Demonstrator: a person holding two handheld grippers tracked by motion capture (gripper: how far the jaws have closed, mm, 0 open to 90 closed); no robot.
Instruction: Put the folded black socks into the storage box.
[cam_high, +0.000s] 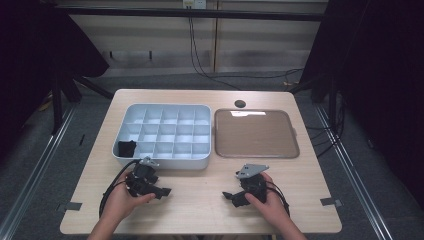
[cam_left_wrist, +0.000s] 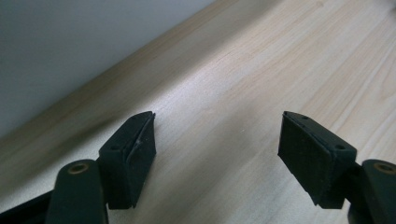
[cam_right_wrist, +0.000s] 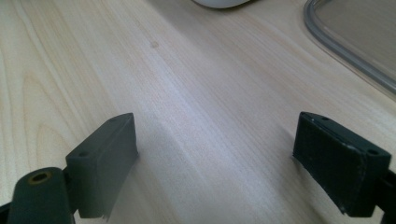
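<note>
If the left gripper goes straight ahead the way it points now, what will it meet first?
Probably the other gripper. In the high view the left gripper, jaws open and empty, lies low over the table and points across it toward the right gripper, with bare wood between them. Depth is unclear, so it may pass beside it.

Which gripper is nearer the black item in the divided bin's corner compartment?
Left. The left gripper sits just below the compartmented bin, close to the black item. The right gripper rests farther right, below the clear lid.
</note>
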